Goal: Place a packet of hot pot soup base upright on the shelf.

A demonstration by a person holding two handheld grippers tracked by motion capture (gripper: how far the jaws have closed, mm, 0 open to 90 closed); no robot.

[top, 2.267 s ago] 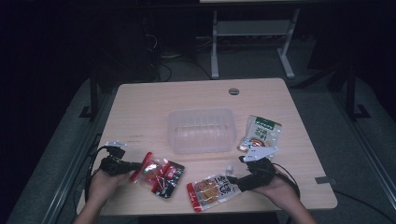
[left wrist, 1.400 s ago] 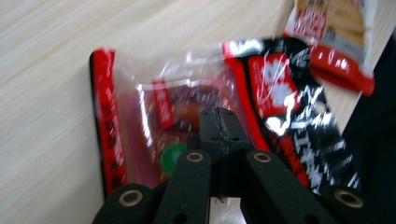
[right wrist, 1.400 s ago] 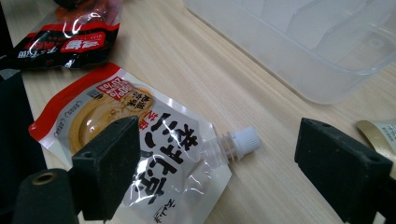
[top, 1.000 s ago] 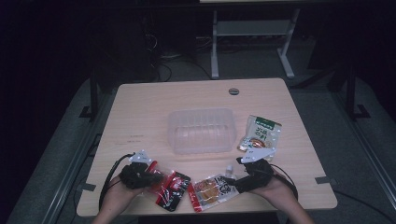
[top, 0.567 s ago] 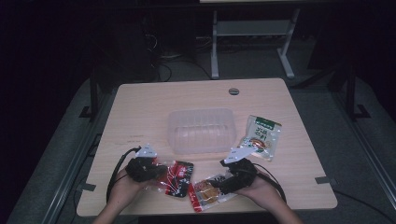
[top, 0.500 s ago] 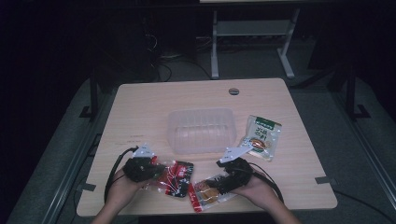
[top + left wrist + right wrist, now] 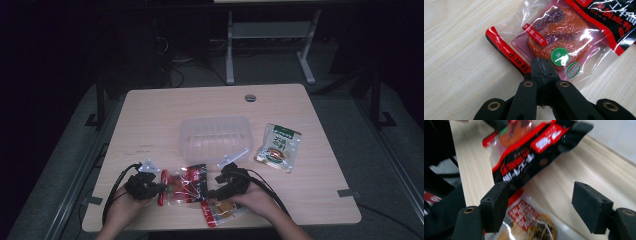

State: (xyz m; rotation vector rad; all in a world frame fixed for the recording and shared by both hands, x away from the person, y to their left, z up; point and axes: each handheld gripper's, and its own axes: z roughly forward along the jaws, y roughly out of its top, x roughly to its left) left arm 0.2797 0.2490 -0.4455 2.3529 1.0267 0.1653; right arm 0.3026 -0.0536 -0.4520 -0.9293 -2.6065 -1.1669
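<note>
A red-and-black sauce packet (image 7: 185,182) with an orange block inside lies near the table's front edge. My left gripper (image 7: 161,188) is shut on its clear left edge; in the left gripper view the jaws (image 7: 540,65) meet on the packet (image 7: 559,42). My right gripper (image 7: 210,192) stands open at the packet's right end. In the right gripper view its gap (image 7: 542,202) faces the packet's black end (image 7: 531,150), with nothing clamped. An orange packet with a red edge (image 7: 220,210) lies partly under that gripper and shows again (image 7: 524,220) below its jaws.
A clear plastic container (image 7: 215,137) stands mid-table just beyond the grippers. A green-and-white packet (image 7: 277,147) lies to its right. The table's front edge (image 7: 150,229) runs close below both hands. A round cable hole (image 7: 250,98) sits at the back.
The left gripper has carried the red-and-black packet to the right. The right gripper has moved left across the orange packet to the red-and-black packet's end.
</note>
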